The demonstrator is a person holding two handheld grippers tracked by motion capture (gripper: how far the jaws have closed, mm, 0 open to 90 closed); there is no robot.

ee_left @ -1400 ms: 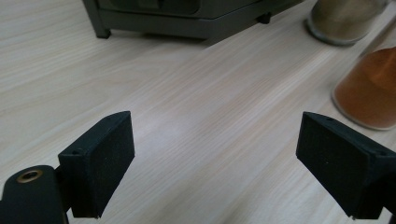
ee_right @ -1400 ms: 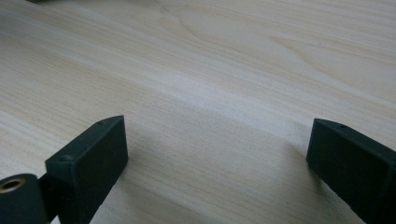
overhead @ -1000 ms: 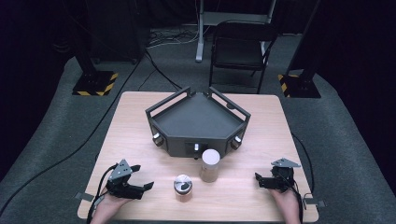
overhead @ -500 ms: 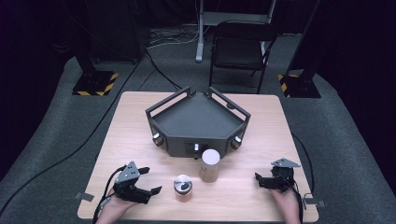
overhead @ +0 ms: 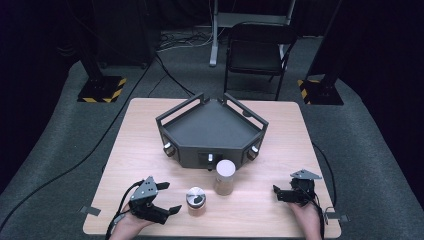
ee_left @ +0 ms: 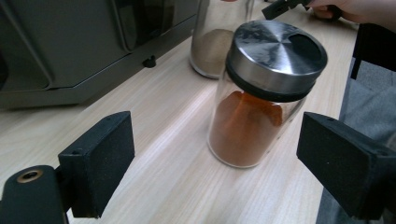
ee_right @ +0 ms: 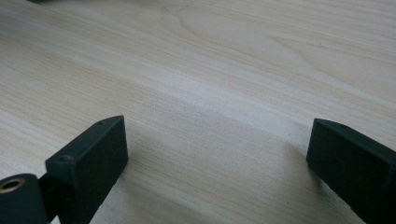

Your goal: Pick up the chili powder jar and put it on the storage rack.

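Observation:
A short glass jar [overhead: 195, 200] of orange-brown powder with a steel lid stands near the table's front edge. In the left gripper view this jar [ee_left: 261, 93] stands just beyond and between the open jaws, untouched. My left gripper [overhead: 171, 196] is open just left of it, and its own view [ee_left: 217, 154] shows nothing gripped. A taller jar [overhead: 225, 176] of pale powder stands right behind, also seen as the pale jar [ee_left: 212, 46]. My right gripper [overhead: 276, 194] rests open at the front right, and its own view [ee_right: 215, 154] has bare wood between the jaws.
A black angular tray-like unit [overhead: 210, 131] with knobs on its front fills the table's middle, its front wall [ee_left: 70, 51] close to the jars. A black chair [overhead: 257, 55] stands beyond the wooden table [overhead: 140, 150]. Cables trail from both grippers.
My left gripper has moved right and slightly forward, closing in on the short orange-powder jar. The right gripper and both jars have stayed put.

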